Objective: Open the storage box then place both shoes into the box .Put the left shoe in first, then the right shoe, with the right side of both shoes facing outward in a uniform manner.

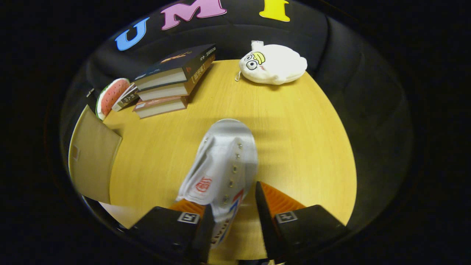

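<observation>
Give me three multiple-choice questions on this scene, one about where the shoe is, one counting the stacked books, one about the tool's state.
1. Where is the white shoe?
A. On the stack of books
B. Between the tool's fingers, its toe pointing ahead of them
C. Beside the white plush toy

2. How many books lie in the main stack?
A. Three
B. One
C. Six

3. How does the tool stand?
A. Clamped shut on the shoe
B. Shut on nothing
C. Fingers apart, a gap showing beside the shoe

Answers: 1 B, the heel end sits between the fingers over the wooden table. 2 A, three flat spines show. 3 C, table shows between the shoe and one finger.
</observation>
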`<state>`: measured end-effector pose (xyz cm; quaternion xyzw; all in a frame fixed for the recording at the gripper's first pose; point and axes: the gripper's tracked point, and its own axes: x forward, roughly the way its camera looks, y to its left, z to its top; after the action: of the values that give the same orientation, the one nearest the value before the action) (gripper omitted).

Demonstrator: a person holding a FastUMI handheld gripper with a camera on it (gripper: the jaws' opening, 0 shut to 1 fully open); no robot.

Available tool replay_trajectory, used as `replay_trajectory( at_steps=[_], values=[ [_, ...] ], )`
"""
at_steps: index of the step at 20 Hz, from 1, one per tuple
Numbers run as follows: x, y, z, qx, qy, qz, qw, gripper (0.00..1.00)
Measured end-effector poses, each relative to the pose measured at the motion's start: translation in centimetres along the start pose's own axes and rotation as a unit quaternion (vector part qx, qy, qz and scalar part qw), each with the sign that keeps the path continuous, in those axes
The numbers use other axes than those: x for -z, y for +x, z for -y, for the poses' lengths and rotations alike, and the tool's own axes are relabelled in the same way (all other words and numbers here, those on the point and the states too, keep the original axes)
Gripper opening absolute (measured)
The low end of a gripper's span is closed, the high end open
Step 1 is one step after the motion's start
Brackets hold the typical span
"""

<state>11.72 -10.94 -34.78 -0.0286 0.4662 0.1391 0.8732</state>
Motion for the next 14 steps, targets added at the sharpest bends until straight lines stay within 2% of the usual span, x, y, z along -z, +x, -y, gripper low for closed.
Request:
replay_trajectory(
  at_steps=[1,2,4,5,8,11,14],
  values=[
    [0.2,0.0,0.0,0.001,0.003,-0.005,1.000,0.49],
    [0.2,0.0,0.0,0.003,0.011,-0.006,1.000,0.49],
    [0.1,-0.2,1.5,0.032,0.037,-0.002,0.999,0.37],
    [0.4,0.0,1.7,0.029,0.054,-0.008,0.998,0.12],
    [0.2,-0.4,1.8,0.009,0.100,-0.020,0.995,0.05],
    [0.2,-1.6,1.1,-0.003,0.157,-0.030,0.987,0.05],
    [-0.1,-3.5,-0.1,-0.001,0.180,-0.020,0.983,0.05]
  ],
)
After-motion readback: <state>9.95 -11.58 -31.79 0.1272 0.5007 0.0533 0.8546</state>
